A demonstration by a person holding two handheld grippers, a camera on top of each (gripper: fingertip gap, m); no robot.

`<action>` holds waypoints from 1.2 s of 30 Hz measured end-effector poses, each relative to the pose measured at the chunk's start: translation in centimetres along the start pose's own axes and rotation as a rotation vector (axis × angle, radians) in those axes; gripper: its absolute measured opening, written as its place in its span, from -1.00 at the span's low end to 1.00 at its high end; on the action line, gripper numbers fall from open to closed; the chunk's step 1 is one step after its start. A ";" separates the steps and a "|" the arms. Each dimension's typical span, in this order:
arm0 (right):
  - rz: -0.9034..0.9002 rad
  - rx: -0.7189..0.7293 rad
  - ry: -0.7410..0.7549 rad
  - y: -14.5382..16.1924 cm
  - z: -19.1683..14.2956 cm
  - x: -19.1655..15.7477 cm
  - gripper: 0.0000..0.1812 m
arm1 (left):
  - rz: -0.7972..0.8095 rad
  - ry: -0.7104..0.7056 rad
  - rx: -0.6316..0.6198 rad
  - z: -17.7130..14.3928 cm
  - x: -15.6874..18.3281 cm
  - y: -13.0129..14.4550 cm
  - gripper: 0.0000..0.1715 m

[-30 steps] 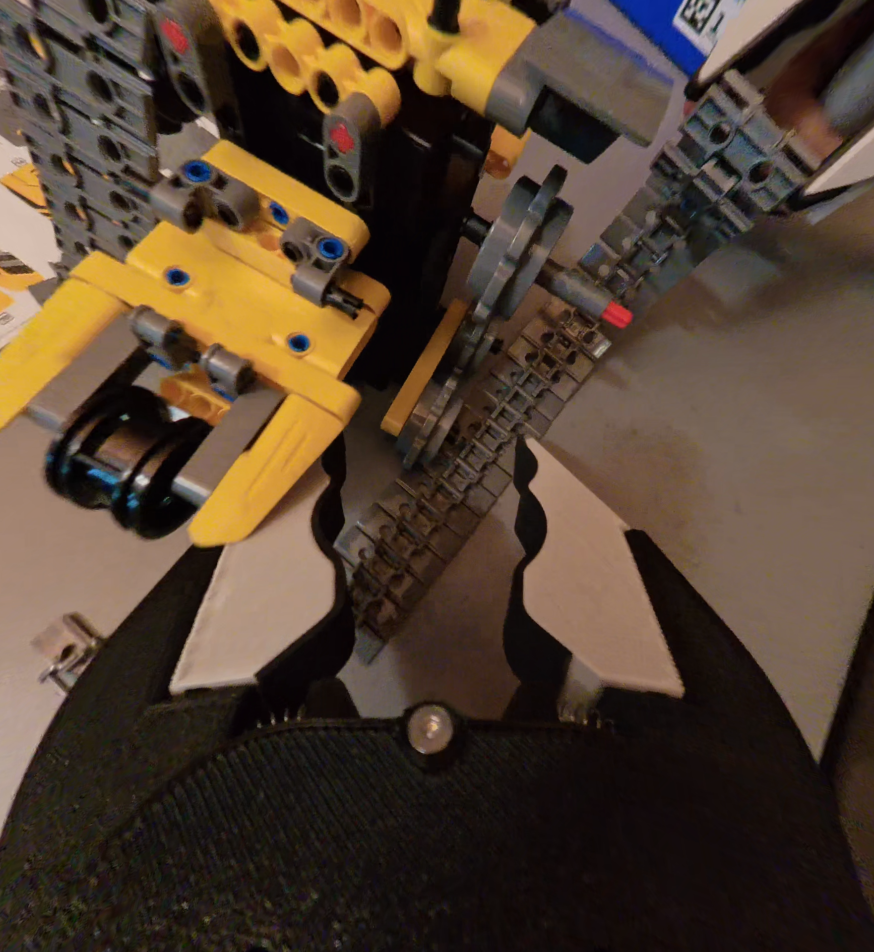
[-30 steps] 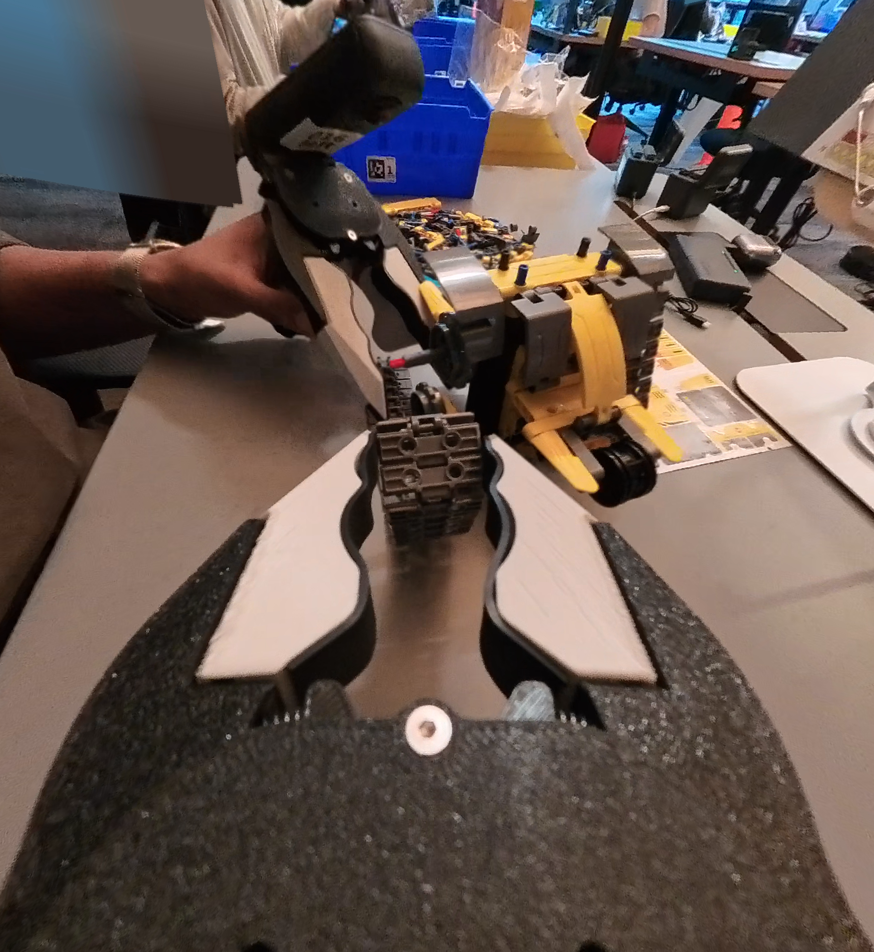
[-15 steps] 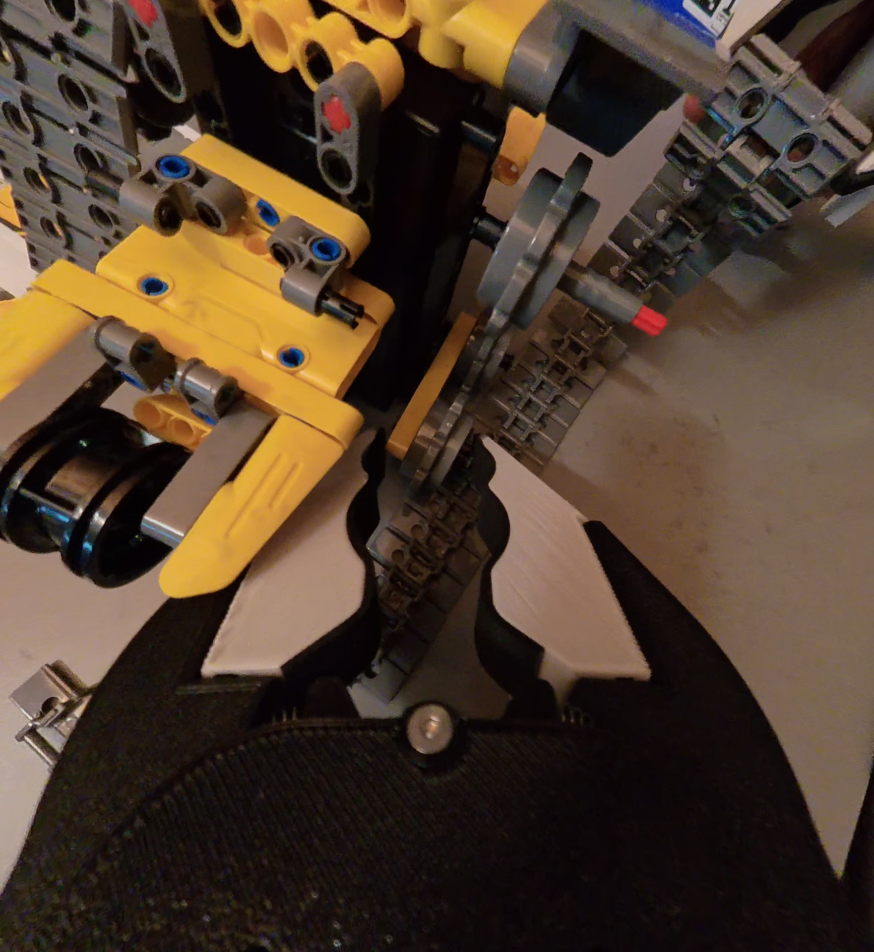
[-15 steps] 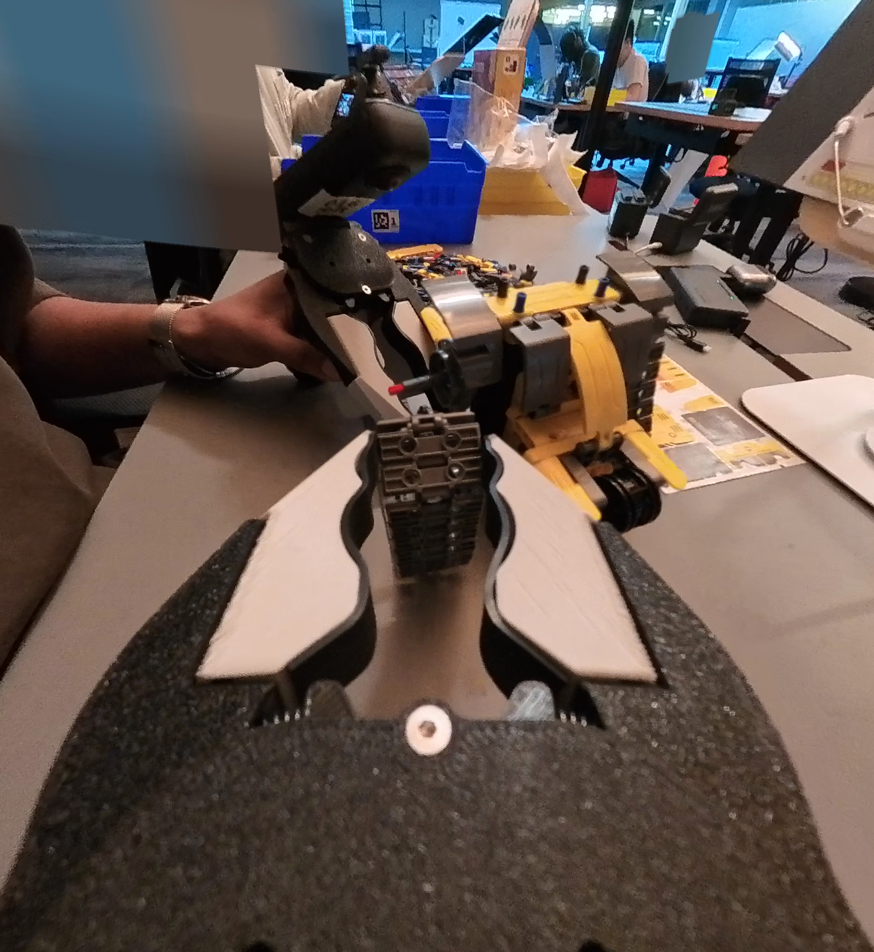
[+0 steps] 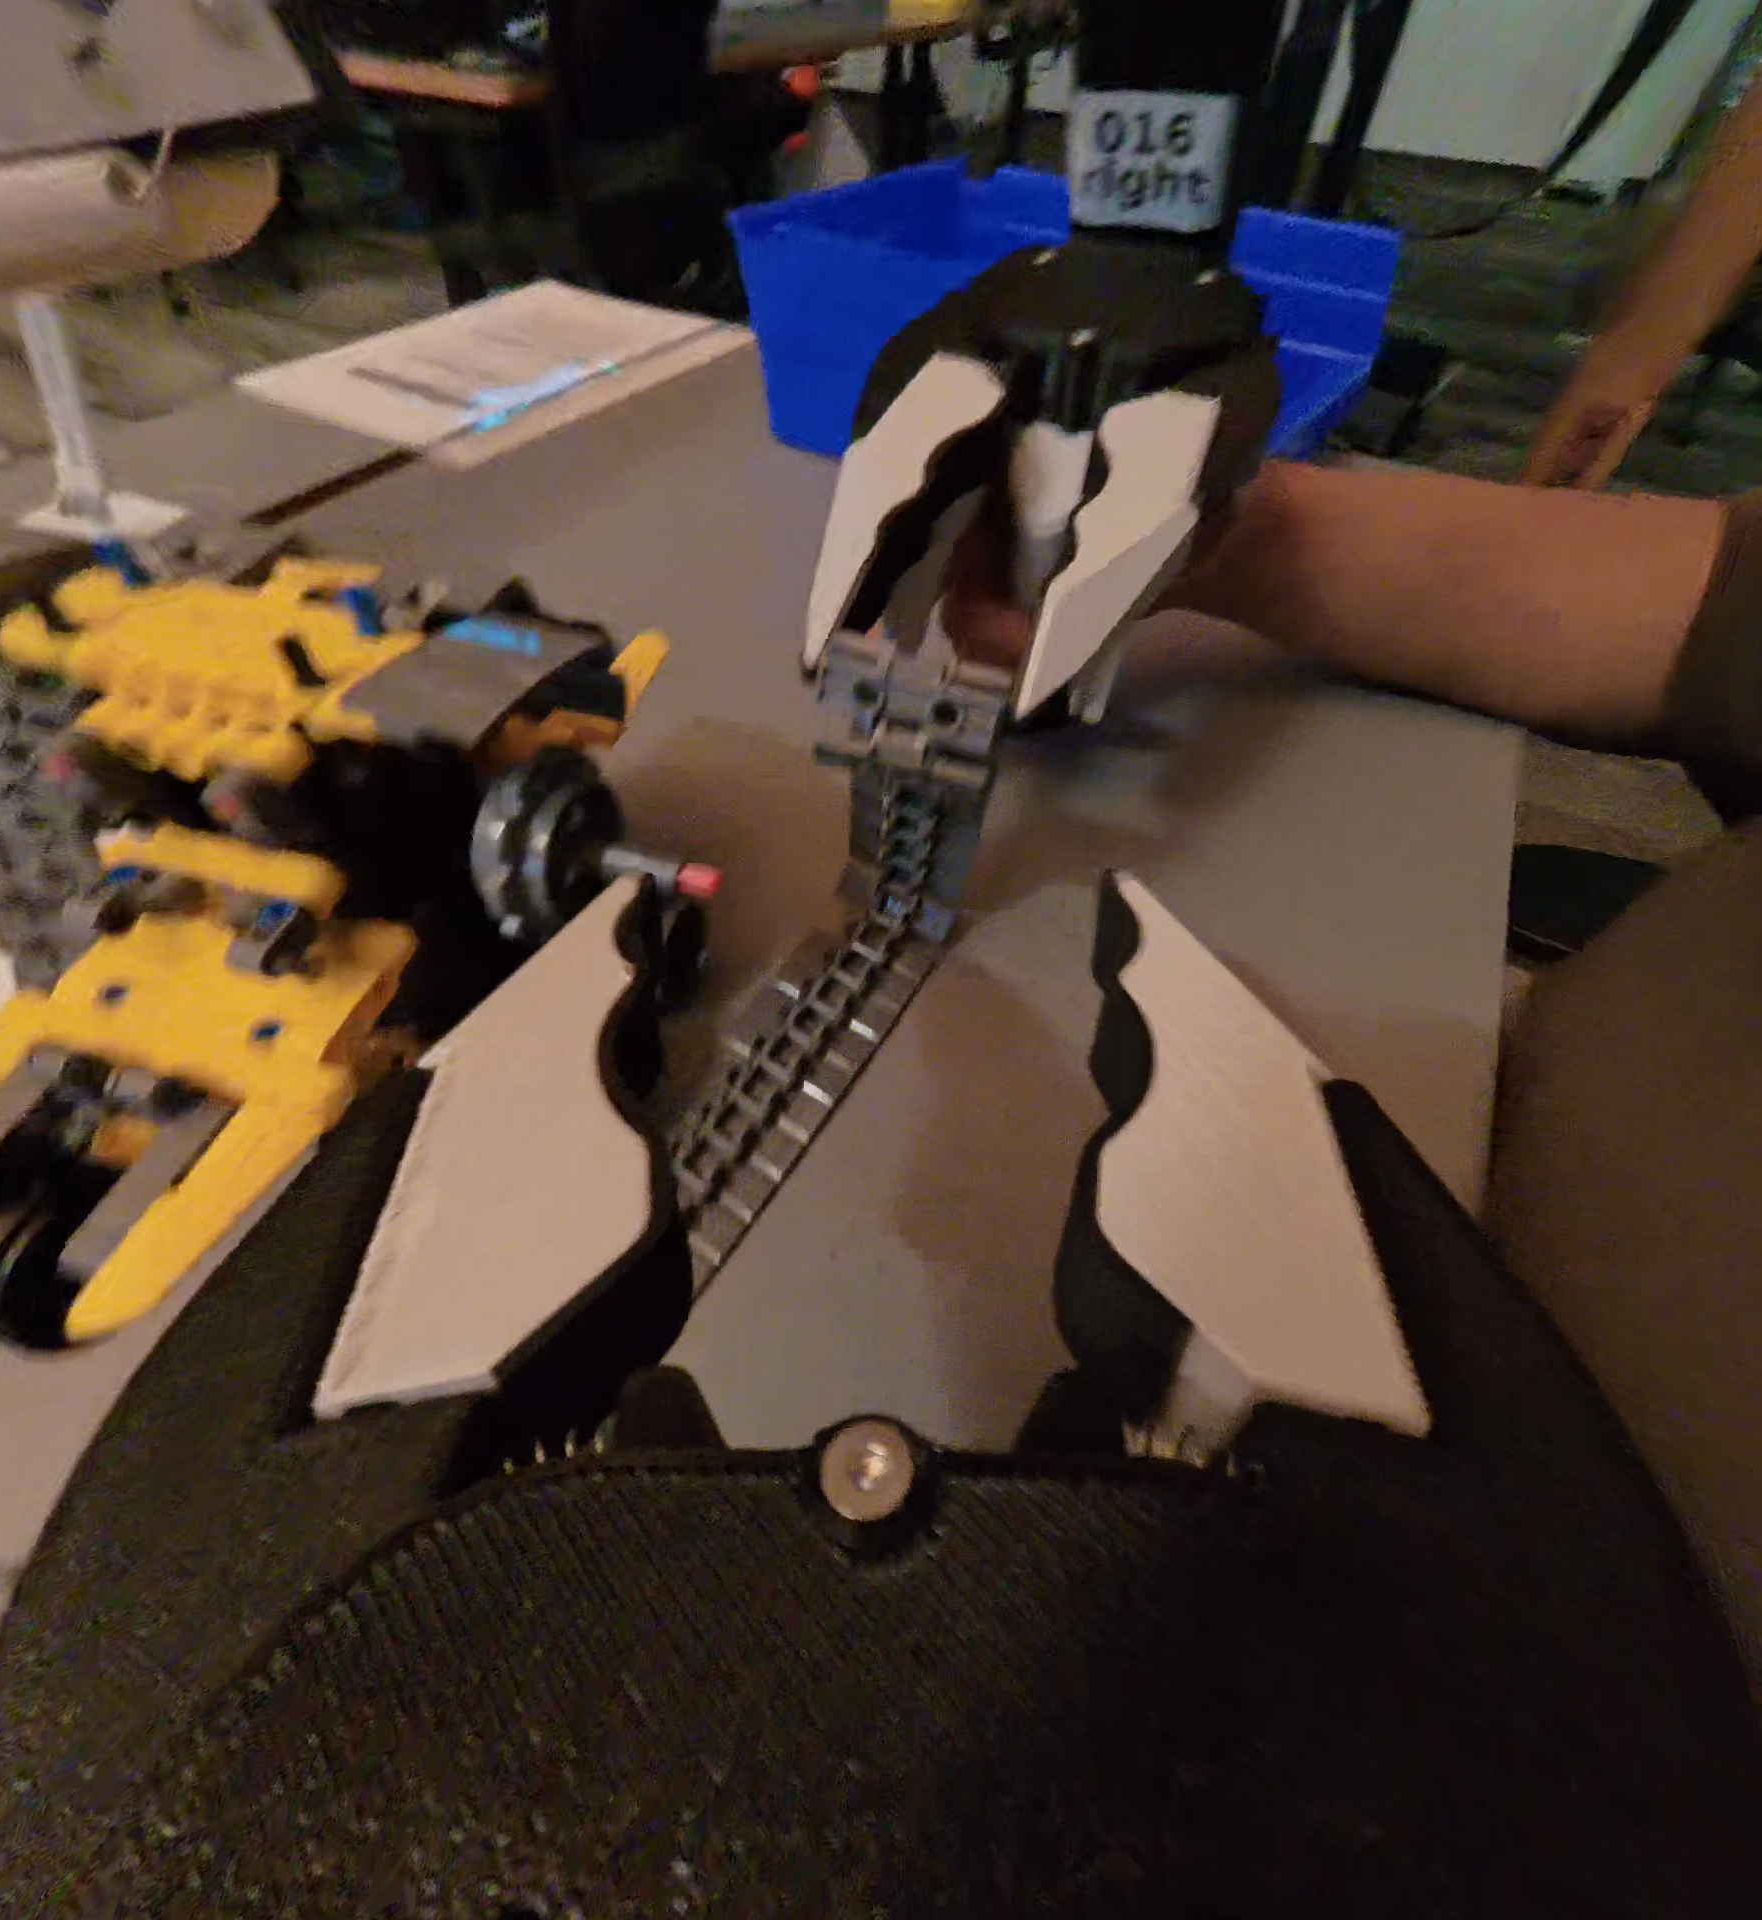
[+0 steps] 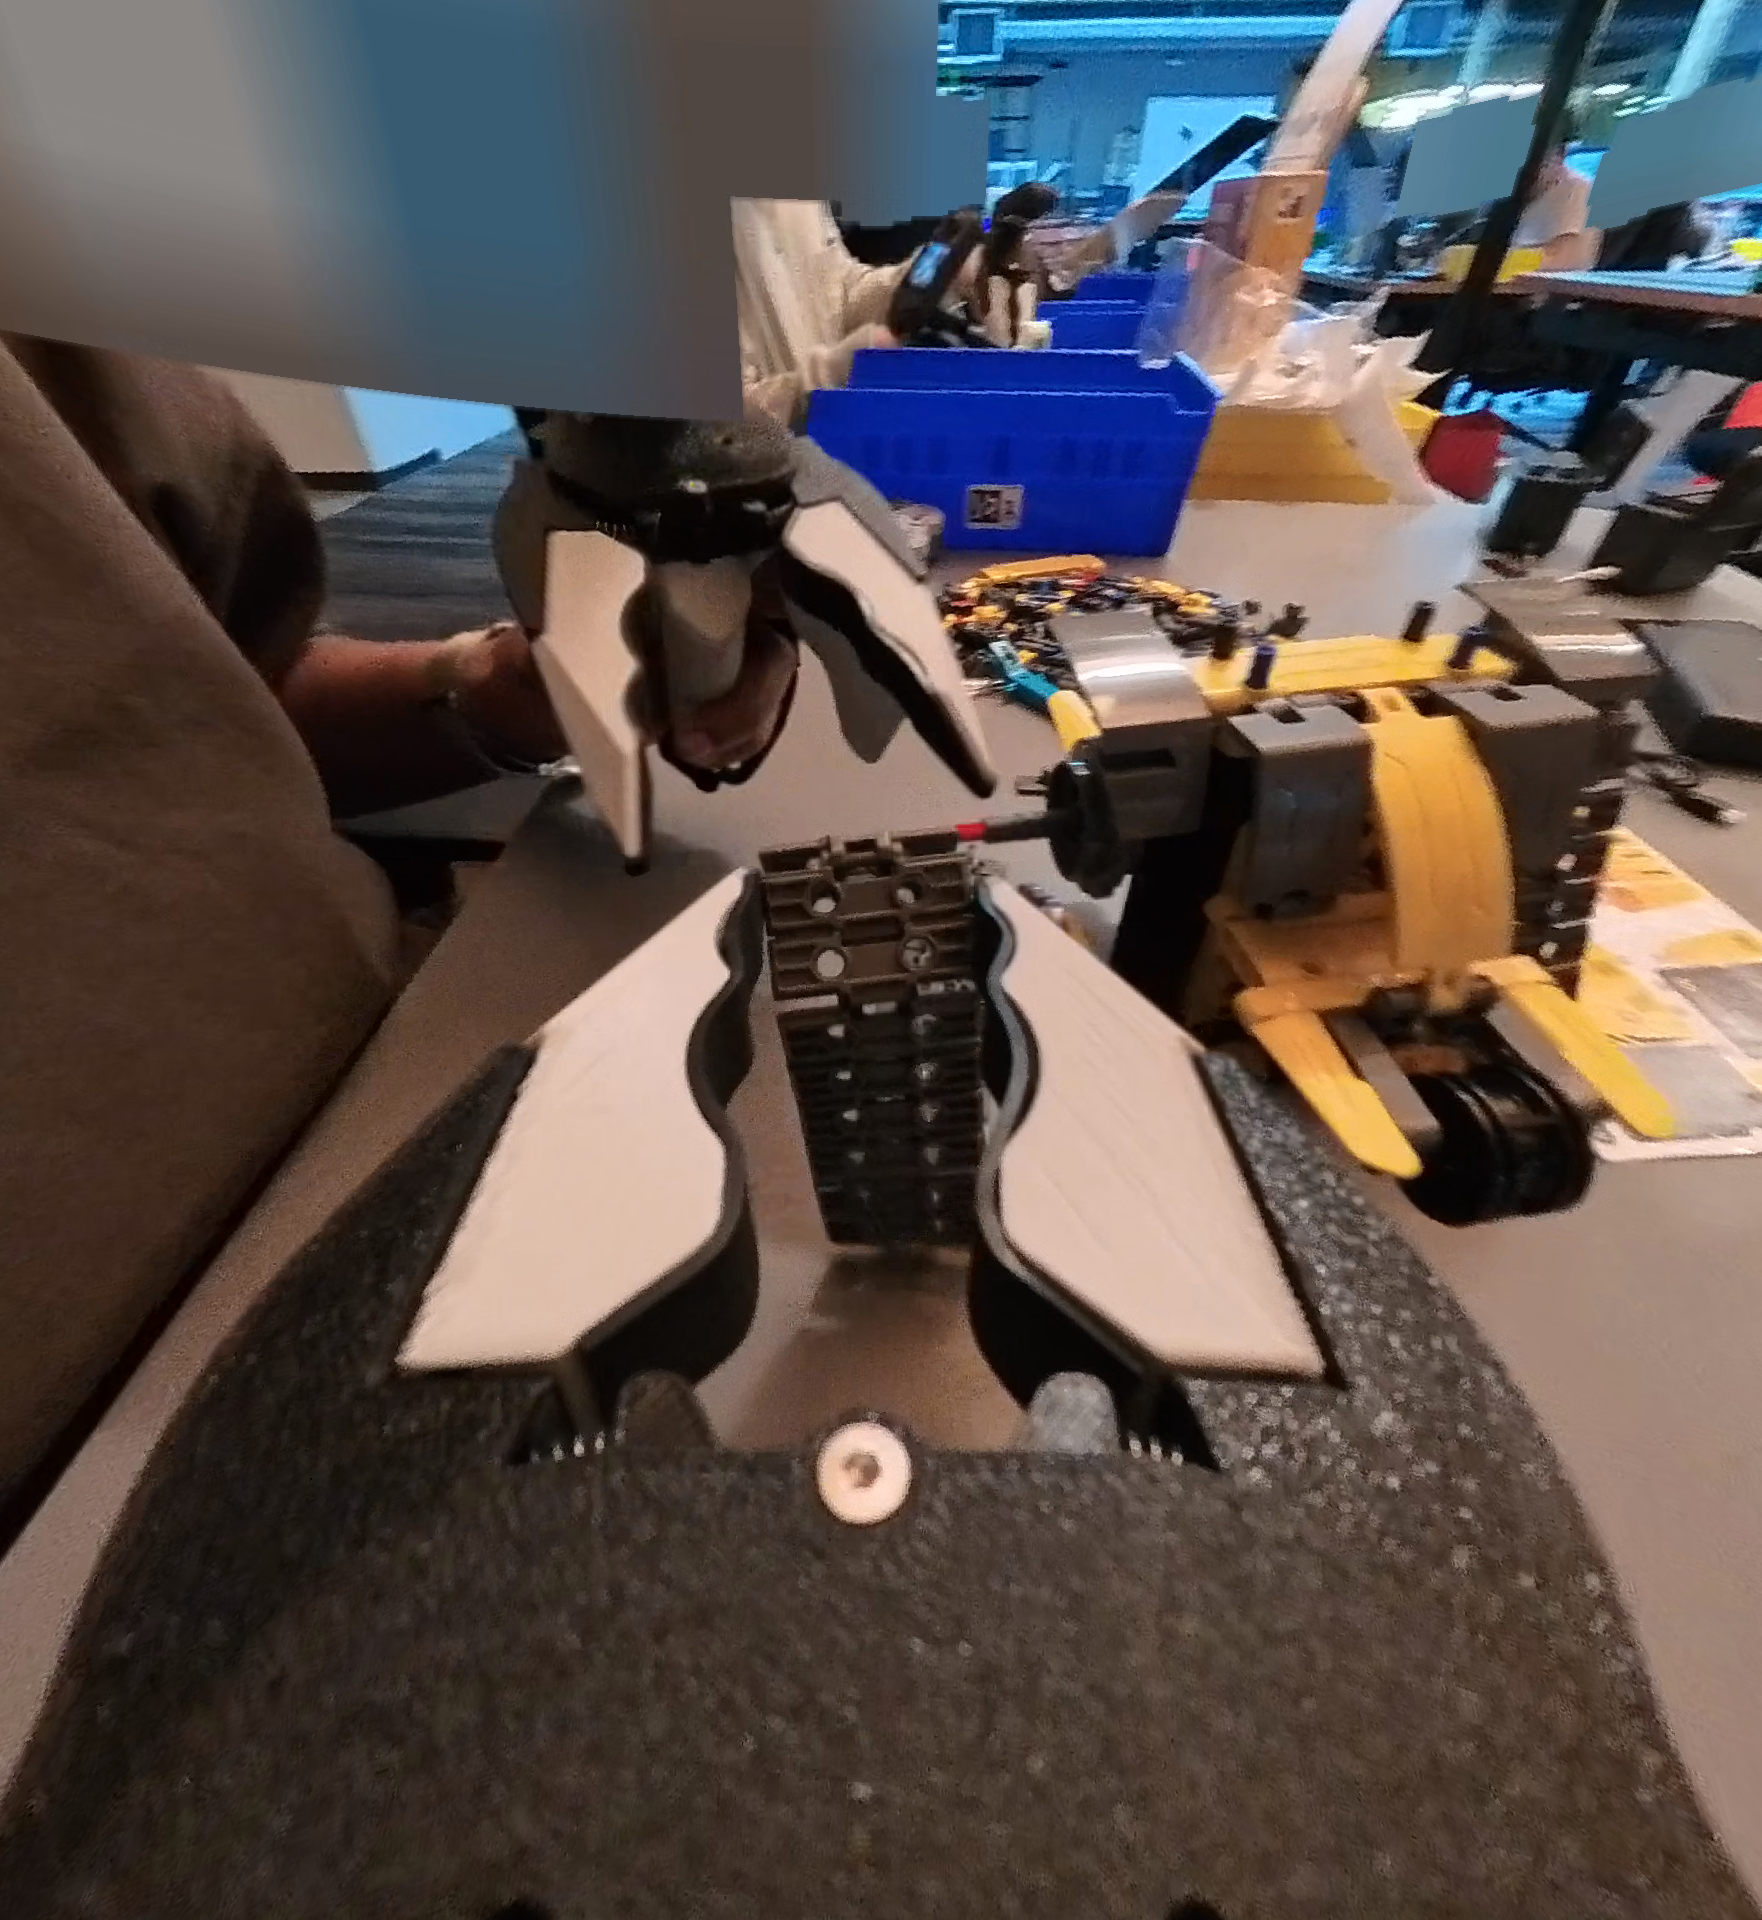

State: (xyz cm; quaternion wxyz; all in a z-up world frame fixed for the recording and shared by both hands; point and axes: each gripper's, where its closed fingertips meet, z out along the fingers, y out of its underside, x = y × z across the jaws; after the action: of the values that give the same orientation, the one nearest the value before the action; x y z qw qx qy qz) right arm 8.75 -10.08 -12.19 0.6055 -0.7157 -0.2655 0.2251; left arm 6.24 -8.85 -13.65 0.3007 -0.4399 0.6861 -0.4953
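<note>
Grey track (image 6: 872,1029) clamped in right gripper (image 6: 869,914); left gripper (image 5: 872,935) spread

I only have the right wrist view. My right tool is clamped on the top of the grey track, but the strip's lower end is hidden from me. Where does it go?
Observer: The grey track drops from the right tool onto the table and runs in between the open fingers of the left tool.
Operator: Centred in that gap?
Observer: No. It lies along the finger nearer the yellow model. I cannot tell whether they touch.
Operator: Anything near that fingertip?
Observer: The model's red-tipped axle ends just beside it.
</note>
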 end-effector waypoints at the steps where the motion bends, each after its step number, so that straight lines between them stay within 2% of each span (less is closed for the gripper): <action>1: 0.001 -0.006 -0.020 0.0 0.2 -0.3 -0.57 | 0.017 0.026 -0.004 0.5 0.5 -0.3 0.02; 4: -0.003 -0.012 -0.066 -0.2 0.8 -0.9 -0.57 | -0.011 0.096 -0.056 2.3 1.2 -0.2 0.05; 6: -0.009 -0.023 -0.090 -0.3 1.2 -1.2 -0.57 | -0.028 0.133 -0.063 2.9 1.4 -0.2 -0.16; 8: -0.015 -0.033 -0.100 -0.3 1.4 -1.3 -0.57 | -0.007 0.160 -0.041 2.7 1.9 -0.6 -0.48; 9: -0.014 -0.023 -0.104 -0.4 1.4 -1.4 -0.57 | 0.002 0.146 -0.039 2.6 1.7 -0.7 -0.53; 12: -0.011 -0.018 -0.100 -0.1 1.4 -1.4 -0.56 | 0.016 0.120 -0.032 1.8 1.2 -0.7 -0.55; 14: -0.025 -0.037 -0.062 0.7 1.6 -1.0 -0.41 | -0.005 0.111 -0.022 1.2 0.7 -0.7 -0.55; 20: -0.017 -0.181 0.008 3.4 2.8 -1.1 -0.25 | -0.090 0.043 0.042 -0.4 -1.8 -1.2 -0.57; 21: -0.035 -0.207 0.037 3.7 3.0 -1.0 -0.26 | -0.098 0.037 0.057 -0.6 -2.1 -1.4 -0.57; 25: -0.112 -0.298 0.167 4.9 3.4 0.5 -0.57 | -0.102 0.037 0.076 -1.0 -2.3 -1.7 -0.57; 26: -0.125 -0.304 0.178 5.0 3.3 0.7 -0.57 | -0.094 0.025 0.070 -1.0 -2.5 -1.6 -0.57; 29: -0.094 -0.298 0.192 5.0 2.6 1.6 -0.60 | -0.058 -0.013 0.040 -1.2 -3.1 -1.1 -0.57; 32: -0.066 -0.249 0.248 4.1 1.6 3.0 -0.80 | -0.015 -0.074 -0.004 -1.5 -4.2 -0.6 -0.56; 36: -0.055 -0.215 0.260 3.2 1.0 3.5 -0.80 | 0.039 -0.094 -0.031 -1.5 -4.6 -0.6 -0.57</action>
State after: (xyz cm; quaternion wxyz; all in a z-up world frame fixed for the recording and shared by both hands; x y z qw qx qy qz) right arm 11.09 -7.39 -15.53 0.5607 -0.7919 -0.2268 0.0843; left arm 7.07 -4.16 -12.73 0.3354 -0.4539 0.6873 -0.4572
